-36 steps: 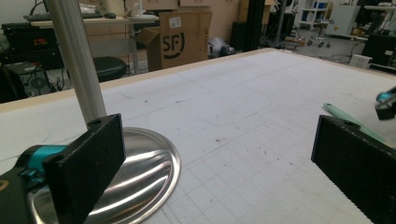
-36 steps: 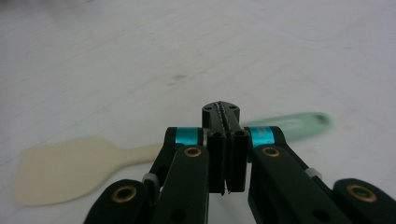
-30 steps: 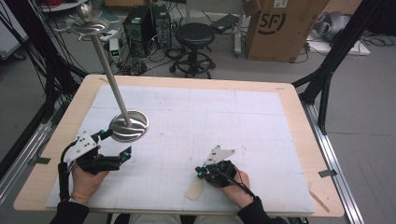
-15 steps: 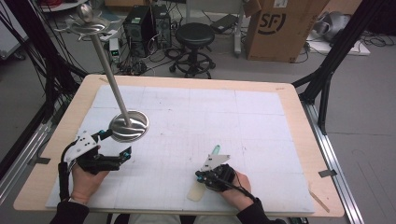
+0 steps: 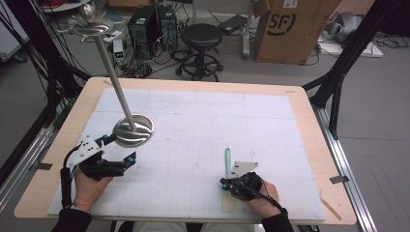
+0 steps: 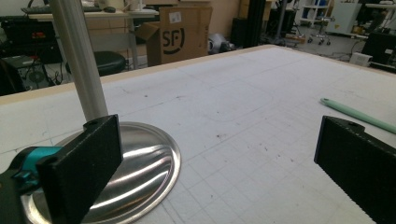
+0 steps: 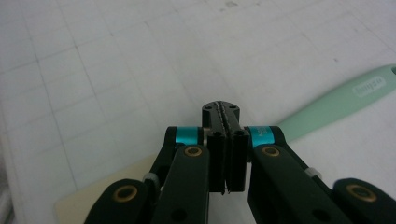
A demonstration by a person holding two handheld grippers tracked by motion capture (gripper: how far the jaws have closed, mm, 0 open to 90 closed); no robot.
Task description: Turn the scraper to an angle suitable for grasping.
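Note:
A mint-green spatula [image 5: 227, 162] with a cream blade lies on the white gridded mat [image 5: 193, 125], handle pointing away from me. My right gripper [image 5: 223, 183] is shut, its closed tips [image 7: 222, 109] over the spatula's neck. The green handle [image 7: 336, 100] runs out to the right behind them and the blade [image 7: 93, 196] lies at lower left. I cannot tell whether the tips touch it. My left gripper [image 5: 121, 148] stands open beside the round steel base [image 5: 134, 130] of a tall stand, nothing between its jaws [image 6: 224, 154]. The base [image 6: 135, 168] lies by the left jaw.
The stand's pole [image 5: 113, 82] leans up and left to a metal dish [image 5: 92, 25] high over the table's far left corner. The wooden table rim [image 5: 309, 125] borders the mat. Beyond the table are a stool [image 5: 203, 36] and a cardboard box [image 5: 290, 29].
My right hand has shifted to the right, and the spatula has swung with it from slanting right to pointing straight away. The left hand has stayed put.

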